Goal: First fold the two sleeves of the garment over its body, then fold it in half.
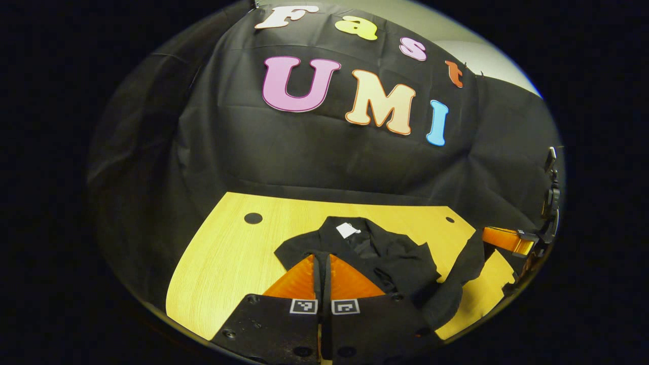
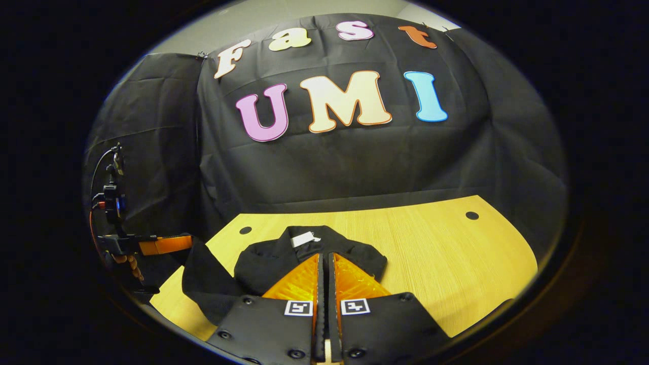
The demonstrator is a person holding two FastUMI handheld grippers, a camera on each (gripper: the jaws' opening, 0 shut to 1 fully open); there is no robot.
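Closed fingers of the left gripper (image 1: pixel 323 276) pinched one sleeve (image 1: pixel 296 248); the right gripper (image 2: pixel 324 276) looked clamped on the other sleeve (image 1: pixel 469 258). Mid-table (image 1: pixel 228 253) lay the black garment (image 1: pixel 385 253). Sleeve-folding seemed underway; next, both cuffs need carrying inward over its body.

Both views face the wall, sharing the table (image 1: pixel 228 253)

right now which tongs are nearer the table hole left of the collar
Left. Left tongs sit on the hole side of the garment; right tongs are across the garment from it.
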